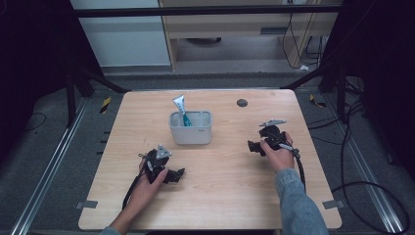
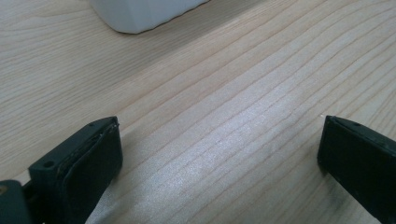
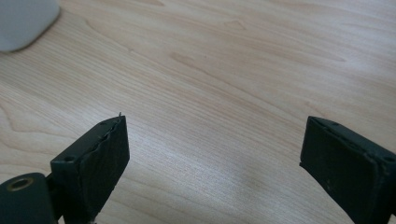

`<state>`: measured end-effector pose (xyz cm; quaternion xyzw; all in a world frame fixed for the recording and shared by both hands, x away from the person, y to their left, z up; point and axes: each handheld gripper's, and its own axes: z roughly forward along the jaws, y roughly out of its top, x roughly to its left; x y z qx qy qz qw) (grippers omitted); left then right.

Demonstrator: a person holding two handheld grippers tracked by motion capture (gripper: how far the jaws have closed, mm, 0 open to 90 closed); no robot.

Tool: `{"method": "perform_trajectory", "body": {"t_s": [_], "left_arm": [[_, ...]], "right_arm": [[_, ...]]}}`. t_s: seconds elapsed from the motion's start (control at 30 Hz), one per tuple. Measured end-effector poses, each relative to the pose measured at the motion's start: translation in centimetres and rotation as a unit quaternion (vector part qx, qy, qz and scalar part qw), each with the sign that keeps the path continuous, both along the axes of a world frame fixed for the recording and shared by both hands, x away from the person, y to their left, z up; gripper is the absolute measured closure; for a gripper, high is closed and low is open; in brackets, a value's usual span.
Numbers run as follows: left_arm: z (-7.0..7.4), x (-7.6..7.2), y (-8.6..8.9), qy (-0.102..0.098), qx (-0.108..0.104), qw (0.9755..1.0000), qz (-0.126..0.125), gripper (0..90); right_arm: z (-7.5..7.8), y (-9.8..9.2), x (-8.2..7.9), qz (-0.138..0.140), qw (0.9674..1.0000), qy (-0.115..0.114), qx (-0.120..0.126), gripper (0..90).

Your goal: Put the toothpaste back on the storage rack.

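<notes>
Grippers, left gripper and right gripper, rest released on the bench; tube stands in holder; probably finished, otherwise reach next.

My left gripper: its two black jaws rise from the bottom edge, one at the left, one at the right; they stand wide apart with nothing between them
Table: pale wood with fine grain running slantwise; bare between my jaws; a soft sheen lies on the boards there
White container: its rounded lower corner sits at the top edge, on the wood, well apart from both jaws
</notes>
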<state>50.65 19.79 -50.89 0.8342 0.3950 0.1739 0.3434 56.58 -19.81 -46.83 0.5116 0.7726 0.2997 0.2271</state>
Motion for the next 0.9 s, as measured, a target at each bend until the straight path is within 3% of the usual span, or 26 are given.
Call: {"method": "perform_trajectory", "body": {"t_s": [0.2, 0.4, 0.9], "left_arm": [[0.0, 0.0, 0.0, 0.000, 0.000, 1.0000, 0.000, 0.0], [0.0, 0.0, 0.0, 0.000, 0.000, 1.0000, 0.000, 0.0], [0.0, 0.0, 0.0, 0.000, 0.000, 1.0000, 0.000, 0.0]], "right_arm": [[-0.9, 0.2, 0.3, 0.002, 0.9998, 0.012, 0.015, 8.3], [-1.9, -0.2, 0.2, -0.011, 0.9994, -0.008, 0.032, 9.2], [-3.0, -1.8, 1.3, -0.040, 0.9981, -0.014, 0.045, 9.0]]}}
